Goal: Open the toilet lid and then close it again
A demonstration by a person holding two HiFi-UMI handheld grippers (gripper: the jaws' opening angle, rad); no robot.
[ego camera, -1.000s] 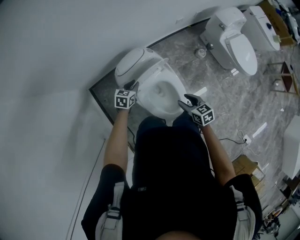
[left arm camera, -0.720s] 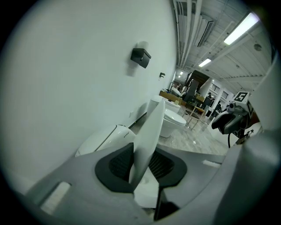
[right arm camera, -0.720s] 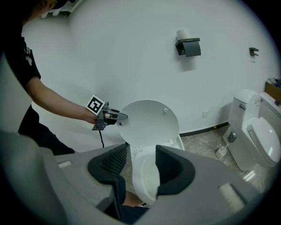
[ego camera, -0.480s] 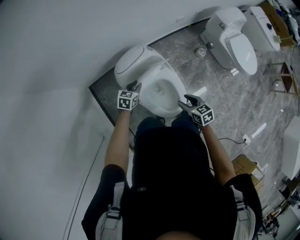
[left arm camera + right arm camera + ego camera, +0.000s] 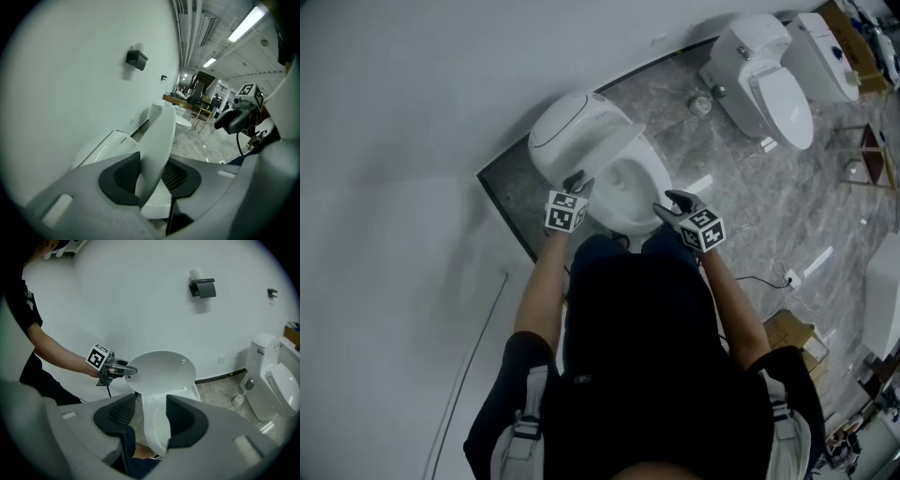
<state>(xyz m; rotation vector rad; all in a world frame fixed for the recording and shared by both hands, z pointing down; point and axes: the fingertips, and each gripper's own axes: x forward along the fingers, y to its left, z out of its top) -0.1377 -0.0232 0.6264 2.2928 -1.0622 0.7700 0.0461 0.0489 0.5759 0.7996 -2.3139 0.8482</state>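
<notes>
The white toilet lid (image 5: 164, 371) stands raised and tilted forward over the bowl (image 5: 626, 187); from the head view it shows nearly edge-on (image 5: 617, 136) in front of the rounded tank (image 5: 567, 131). My left gripper (image 5: 577, 178) is at the lid's left edge. Its jaws are opening, and the lid's rim (image 5: 159, 140) runs between the pads without being squeezed. My right gripper (image 5: 667, 202) hangs open to the right of the bowl's front, and nothing is between its fingers (image 5: 151, 413). It touches nothing.
A white wall stands close on the left with a black paper holder (image 5: 202, 287). A second toilet (image 5: 769, 80) and a third (image 5: 825, 52) stand farther along the grey marbled floor. A cable and cartons (image 5: 792, 333) lie at the right.
The left gripper has moved from the bowl's left side toward its front, and the lid has swung forward with it, away from the tank. The right gripper has stayed put.
</notes>
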